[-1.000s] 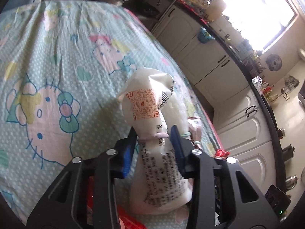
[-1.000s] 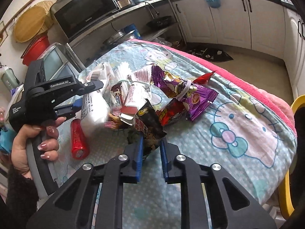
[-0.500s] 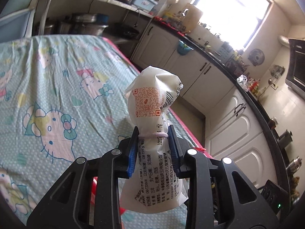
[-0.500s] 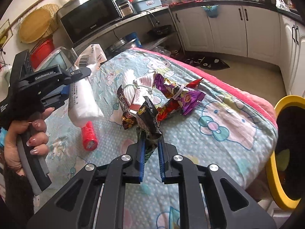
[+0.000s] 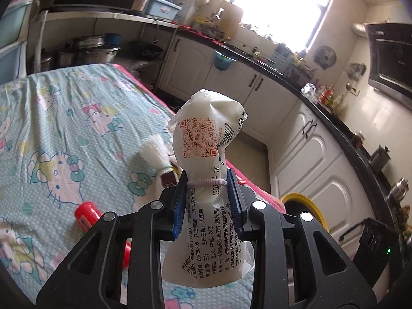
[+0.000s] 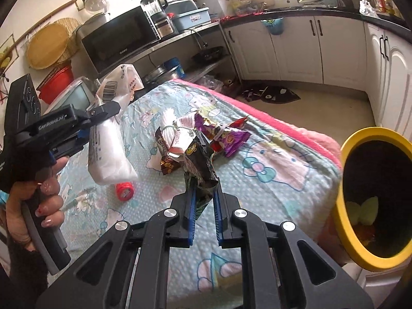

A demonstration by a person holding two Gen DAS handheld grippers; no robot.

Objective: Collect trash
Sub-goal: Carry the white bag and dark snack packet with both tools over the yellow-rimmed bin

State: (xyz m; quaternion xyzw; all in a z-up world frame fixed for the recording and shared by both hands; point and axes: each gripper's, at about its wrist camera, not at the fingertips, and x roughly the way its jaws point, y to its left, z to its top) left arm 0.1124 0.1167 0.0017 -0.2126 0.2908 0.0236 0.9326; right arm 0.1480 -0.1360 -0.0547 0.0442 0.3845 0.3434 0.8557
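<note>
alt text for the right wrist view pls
The right gripper clamps a dark crumpled wrapper above a cartoon-print tablecloth. Left, the left gripper holds a white bag; right, a yellow-rimmed bin.

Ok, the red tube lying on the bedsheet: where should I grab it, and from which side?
Grip the red tube across its middle, coming from above. It lies flat on the bedsheet with open cloth around it, so the fingers can straddle its narrow width; its ends offer less hold.

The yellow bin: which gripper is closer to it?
Right. The right gripper holds a dark wrapper just beside the yellow bin; the left gripper, holding a white bag, is across the table.
</note>
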